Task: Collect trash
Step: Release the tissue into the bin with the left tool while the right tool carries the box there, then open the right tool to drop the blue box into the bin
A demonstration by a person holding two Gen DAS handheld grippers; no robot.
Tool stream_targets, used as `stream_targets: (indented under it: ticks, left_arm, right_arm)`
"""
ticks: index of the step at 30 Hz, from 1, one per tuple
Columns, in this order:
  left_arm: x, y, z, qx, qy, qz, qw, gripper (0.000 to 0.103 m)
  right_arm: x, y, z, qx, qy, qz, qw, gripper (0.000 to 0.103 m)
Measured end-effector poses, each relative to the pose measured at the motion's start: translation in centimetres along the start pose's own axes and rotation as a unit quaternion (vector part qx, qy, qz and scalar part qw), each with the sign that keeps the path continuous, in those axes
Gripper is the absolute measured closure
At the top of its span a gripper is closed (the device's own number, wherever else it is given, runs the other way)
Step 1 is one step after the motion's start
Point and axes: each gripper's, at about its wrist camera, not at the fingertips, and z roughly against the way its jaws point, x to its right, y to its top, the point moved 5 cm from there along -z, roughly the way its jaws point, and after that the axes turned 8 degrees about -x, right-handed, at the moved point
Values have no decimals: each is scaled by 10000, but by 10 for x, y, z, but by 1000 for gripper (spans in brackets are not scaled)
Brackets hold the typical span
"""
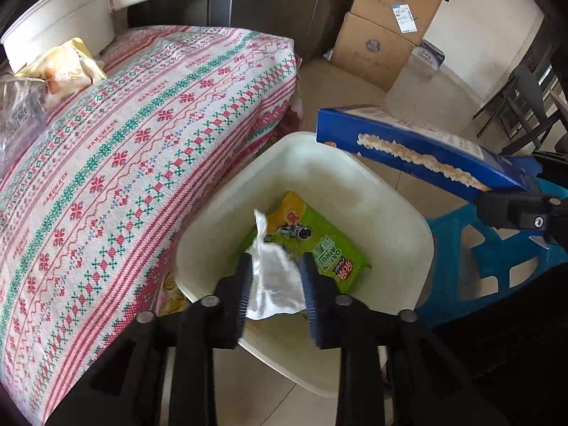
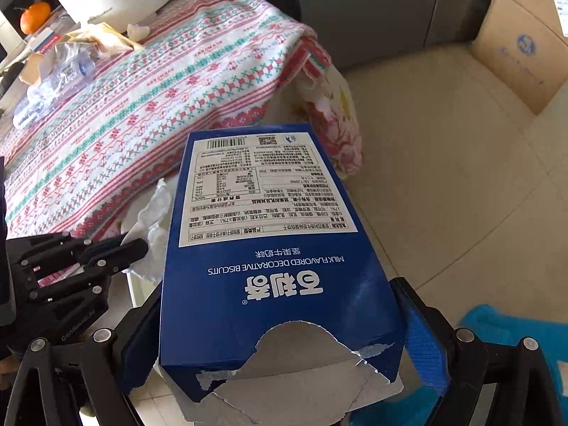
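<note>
Over the white bin (image 1: 390, 213), just off the table's near corner: left gripper (image 1: 275, 277) has its jaws clamped on a crumpled white tissue (image 1: 273, 280), held above the bin opening. A green snack wrapper (image 1: 319, 245) lies on the bin floor under it. Right gripper (image 2: 280, 337) grips a blue biscuit box (image 2: 269, 248) by its torn-open end, jaws pressed to both sides; the box's far end reaches over the bin's far rim. In the left wrist view the same box (image 1: 419, 149) shows a torn glue strip along its side.

Table is covered by a patterned cloth (image 1: 142, 135). At its far end: a white pot (image 1: 60, 17) with long handle, a yellowish wrapper (image 1: 64, 67) just beside it, and a crumpled clear plastic bottle (image 2: 60, 74) near the far-left edge. An orange (image 2: 34, 16) sits behind the pot.

On the floor: a blue plastic stool (image 1: 497, 266) touching or just beside the bin, cannot tell which, and stacked cardboard boxes (image 1: 383, 28) well apart from it.
</note>
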Motion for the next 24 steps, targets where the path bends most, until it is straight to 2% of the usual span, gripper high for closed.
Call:
stream_targets:
  ticks: [2, 3, 12, 21, 24]
  left_arm:
    - [-6, 1, 11, 130, -4, 129, 9998, 48]
    - [-10, 1, 17, 186, -19, 190, 9996, 47]
    - [-50, -13, 70, 527, 70, 656, 9964, 40]
    - [-92, -35, 106, 740, 287, 1079, 9910, 40]
    - [-104, -43, 115, 800, 330, 1226, 9887, 39]
  right_arm:
    - [0, -1, -3, -53, -18, 23, 10000, 7]
    - [0, -1, -4, -74, -26, 38, 10000, 7]
    - [-11, -3, -19, -375, -182, 297, 9987, 7]
    - [-37, -3, -46, -810, -437, 670, 9935, 6]
    - [-49, -2, -50, -859, -376, 816, 9922, 5]
